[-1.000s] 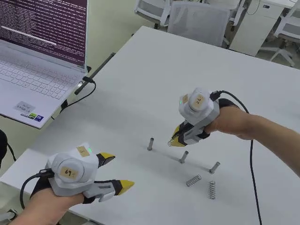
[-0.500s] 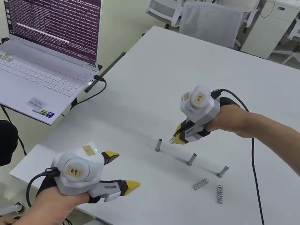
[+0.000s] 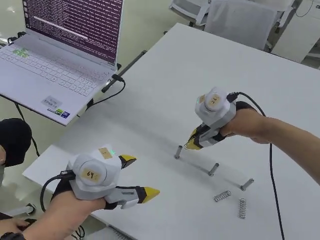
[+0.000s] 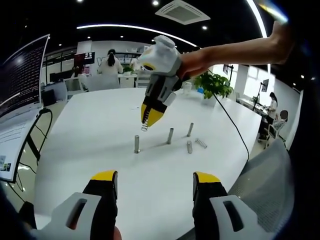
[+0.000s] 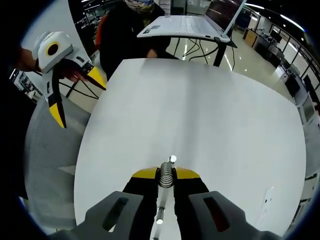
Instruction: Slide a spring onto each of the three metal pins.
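A white office bench (image 3: pixel 165 75) carries three pins (image 3: pixel 213 169) in a row near its front edge. The right gripper (image 3: pixel 190 145), fingers (image 5: pixel 142 174) clamped on a spring (image 5: pixel 166 176), hovers by the end pin (image 3: pixel 178 152) nearest the laptop (image 3: pixel 65 55). First spring, I'd say; it needs centring, then lowering. The left gripper (image 3: pixel 140 176) hangs at the front edge, fingers apart.

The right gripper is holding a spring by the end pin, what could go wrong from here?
The spring sits slightly off the pin, so lowering may snag its end on the pin top. The right gripper pinches only its sides, so it might pivot or pop free.
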